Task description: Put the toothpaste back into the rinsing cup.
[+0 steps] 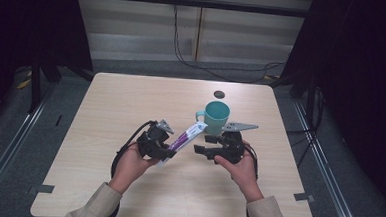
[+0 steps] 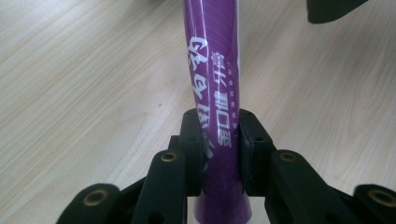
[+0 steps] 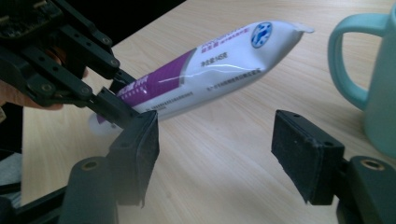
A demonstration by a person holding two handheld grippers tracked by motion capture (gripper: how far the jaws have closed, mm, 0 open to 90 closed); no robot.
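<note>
Toothpaste tube (image 3: 205, 70), purple and white, held clear of the surface (image 1: 131, 100) between the two hands, just in front of the teal mug (image 1: 215, 117). Its long axis runs from the left tool (image 1: 165, 148), whose jaws are clamped on the purple lower end, up and away to the flat crimped end nearest the mug. The tube is judged light, soft-walled and glossy, apt to dent or slip; the firmer end regions offer the better hold. The right tool (image 1: 199, 150) stands beside it, jaws moderately apart and holding nothing.
</note>
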